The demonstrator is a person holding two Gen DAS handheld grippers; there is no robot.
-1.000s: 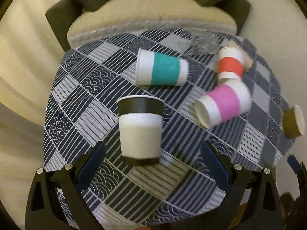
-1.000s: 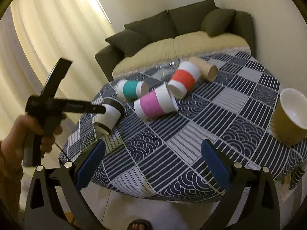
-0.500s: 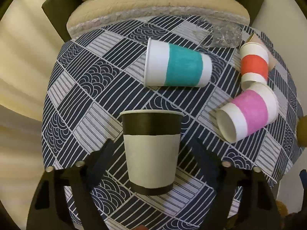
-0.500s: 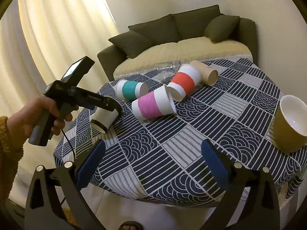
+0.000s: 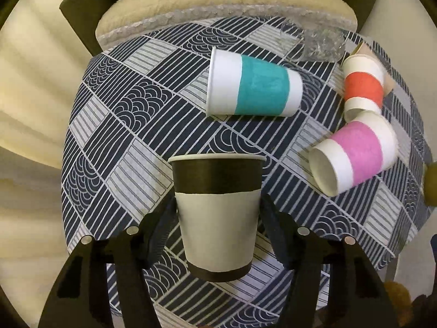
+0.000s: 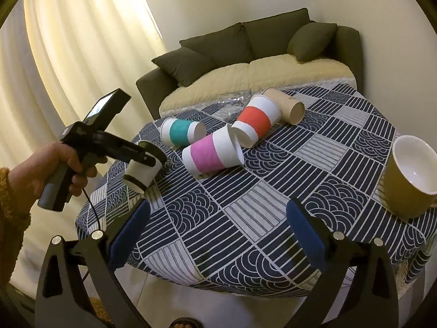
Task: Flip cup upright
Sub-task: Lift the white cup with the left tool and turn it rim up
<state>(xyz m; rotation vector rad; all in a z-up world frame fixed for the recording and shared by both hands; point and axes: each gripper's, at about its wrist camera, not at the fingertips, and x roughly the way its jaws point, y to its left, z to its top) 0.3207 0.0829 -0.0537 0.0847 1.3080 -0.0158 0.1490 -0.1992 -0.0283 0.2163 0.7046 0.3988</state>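
The black-banded paper cup (image 5: 217, 216) sits low in the centre of the left wrist view, its rim toward the top of the frame and its dark base ring toward the bottom. It looks like thin paper: very light, easily crushed, with a smooth wall that could slip. The best hold seems to be across the white mid-wall, where the taper is gentle and the rolled rim and base ring stiffen it from either end, with only modest squeeze.

The left hand-held gripper (image 5: 218, 218) has its fingers on either side of that white wall, closed in against it or very nearly so; I judge it clamped on the cup, though actual contact is hard to confirm. In the right wrist view, the same cup (image 6: 143, 170) appears at middle left, tilted with its base down-left over the desk (image 6: 273, 205) edge, held by the black tool in the person's left hand (image 6: 62, 169). Whether the cup touches the checked cloth cannot be told.

The right hand-held gripper (image 6: 218, 224) hangs low in its own frame, fingers wide apart and holding nothing, well apart from the cup.

Farther out on the desk lie a teal cup (image 5: 254, 88), a pink cup (image 5: 355, 153) and a red cup (image 5: 362, 87), all on their sides. A mug (image 6: 409, 175) stands at the right edge.
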